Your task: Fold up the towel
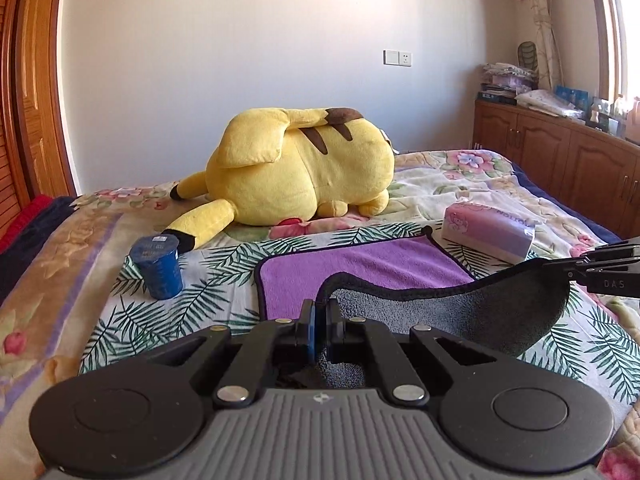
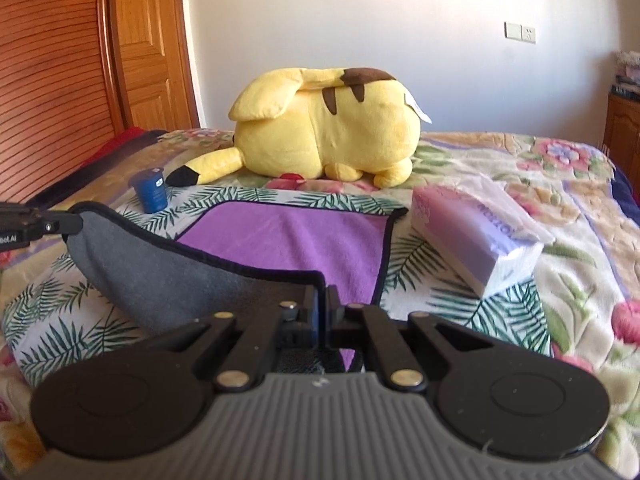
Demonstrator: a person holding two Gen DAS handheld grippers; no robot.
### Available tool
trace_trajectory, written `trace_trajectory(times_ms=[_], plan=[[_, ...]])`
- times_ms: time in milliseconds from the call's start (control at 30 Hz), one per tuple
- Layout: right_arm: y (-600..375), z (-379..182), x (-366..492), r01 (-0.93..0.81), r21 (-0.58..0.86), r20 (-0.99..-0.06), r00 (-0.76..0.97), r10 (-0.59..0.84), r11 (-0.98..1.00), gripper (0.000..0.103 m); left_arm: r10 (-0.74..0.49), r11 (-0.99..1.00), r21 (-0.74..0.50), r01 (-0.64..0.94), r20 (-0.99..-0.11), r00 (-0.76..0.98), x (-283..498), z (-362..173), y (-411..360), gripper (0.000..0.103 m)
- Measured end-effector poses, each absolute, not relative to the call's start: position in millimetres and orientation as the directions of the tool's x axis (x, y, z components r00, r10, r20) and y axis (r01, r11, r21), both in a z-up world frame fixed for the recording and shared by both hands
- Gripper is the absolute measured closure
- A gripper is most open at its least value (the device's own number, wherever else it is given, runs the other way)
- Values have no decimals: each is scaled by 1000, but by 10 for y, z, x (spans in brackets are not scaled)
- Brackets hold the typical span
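A towel, purple on one face (image 1: 360,268) and grey on the other, with a dark border, lies on the bed. Its far part rests flat, purple side up (image 2: 296,236). Its near edge is lifted, showing the grey underside (image 1: 460,312) sagging between the grippers. My left gripper (image 1: 320,308) is shut on the near left corner; it also shows at the left edge of the right wrist view (image 2: 60,224). My right gripper (image 2: 322,300) is shut on the near right corner; it also shows at the right edge of the left wrist view (image 1: 592,268).
A yellow plush toy (image 1: 304,168) lies on the flowered bedspread (image 1: 60,264) beyond the towel. A blue cup (image 1: 158,266) stands left of the towel. A tissue pack (image 1: 492,232) lies right of it. A wooden headboard (image 2: 48,80) is left, cabinets (image 1: 560,152) right.
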State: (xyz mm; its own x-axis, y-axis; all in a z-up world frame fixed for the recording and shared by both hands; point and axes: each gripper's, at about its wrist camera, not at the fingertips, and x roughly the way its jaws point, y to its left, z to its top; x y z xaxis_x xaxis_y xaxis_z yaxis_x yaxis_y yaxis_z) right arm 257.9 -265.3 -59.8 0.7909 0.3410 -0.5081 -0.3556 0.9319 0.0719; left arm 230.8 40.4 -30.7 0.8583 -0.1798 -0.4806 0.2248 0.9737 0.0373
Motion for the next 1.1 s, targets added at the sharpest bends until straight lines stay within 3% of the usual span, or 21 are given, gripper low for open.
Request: trace_trajectory(times_ms=[1100], plan=[[-2524, -272, 3099, -382, -53, -421, 847, 326, 923, 100, -161, 975, 76, 210, -416, 895, 2817, -59, 432, 103]])
